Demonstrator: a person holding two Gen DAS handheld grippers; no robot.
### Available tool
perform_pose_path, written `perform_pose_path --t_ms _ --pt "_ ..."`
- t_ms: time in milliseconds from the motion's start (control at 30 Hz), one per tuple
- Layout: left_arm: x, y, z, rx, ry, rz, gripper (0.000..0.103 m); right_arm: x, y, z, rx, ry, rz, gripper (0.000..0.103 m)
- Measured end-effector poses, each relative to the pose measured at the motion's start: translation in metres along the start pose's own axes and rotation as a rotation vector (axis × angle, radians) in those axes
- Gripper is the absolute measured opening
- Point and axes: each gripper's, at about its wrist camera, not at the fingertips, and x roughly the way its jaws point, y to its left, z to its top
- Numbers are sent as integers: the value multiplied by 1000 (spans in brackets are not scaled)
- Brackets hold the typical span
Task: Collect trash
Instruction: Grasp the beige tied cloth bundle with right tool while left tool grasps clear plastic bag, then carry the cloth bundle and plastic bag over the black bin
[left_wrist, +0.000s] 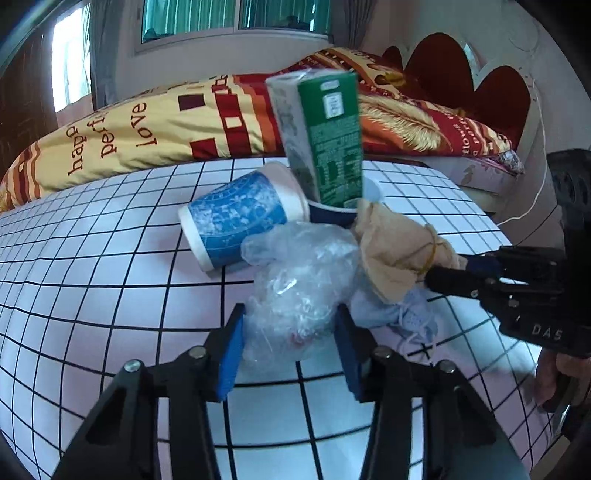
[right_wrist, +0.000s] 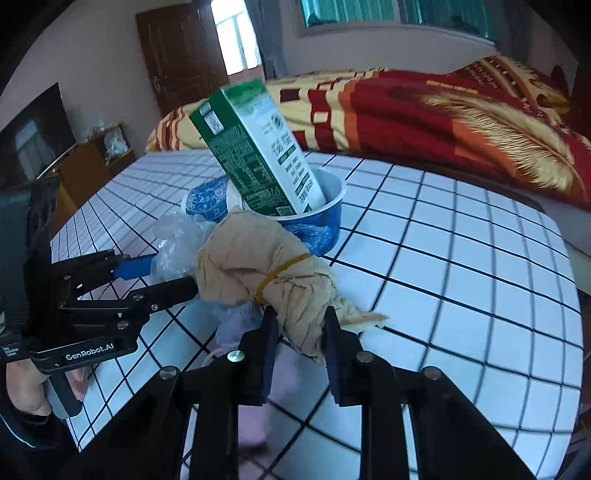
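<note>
On the gridded table (left_wrist: 110, 295), the trash sits in one tight heap near the far edge, in front of a bed (left_wrist: 155, 125) with a red and yellow quilt. Leftmost in the left wrist view lies a blue paper cup (left_wrist: 236, 218) on its side, its mouth against a second, upright blue cup (right_wrist: 325, 218) that holds a green carton (left_wrist: 325, 136) leaning out of it. In front of the fallen cup is a crumpled clear plastic bag (left_wrist: 295, 291); the left gripper (left_wrist: 290, 347) has its blue pads on either side of the bag's near end, closed to a middling gap and pressing the plastic. To the right of the bag is a tan paper wad (right_wrist: 266, 280) bound with a yellow rubber band (right_wrist: 280, 271), lying partly over a pale blue face mask (left_wrist: 399, 314) whose strings trail on the table. The right gripper (right_wrist: 299, 332) is nearly closed and pinches the wad's near end between its pads. The wad and bag crowd against the upright cup, and each gripper's fingers reach in close beside the other's load. Most of the mask is hidden under the wad. The upright cup's base is screened by the bag and wad, and the carton's lower end is out of sight inside it. A hand (right_wrist: 26, 391) on the left gripper's handle shows only at the frame edge. The carton's print is too blurred to read.
</note>
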Motion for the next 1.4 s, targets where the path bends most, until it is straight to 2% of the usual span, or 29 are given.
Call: perform_pose_path --t_ms 267,600,900,1400 --pt "-34 -8 -13 -10 -49 2 48 -45 -9 -25 32 -30 -109 25" --pt "-81 -34 -42 -12 -82 -31 48 -135 -15 -75 108 -83 -187 25" --pt "-117 -73 -66 27 -98 -79 48 -203 -2 -125 158 -125 -228 25" --pt "-155 -126 -93 107 -124 -139 48 -290 17 -174 188 -218 -270 25"
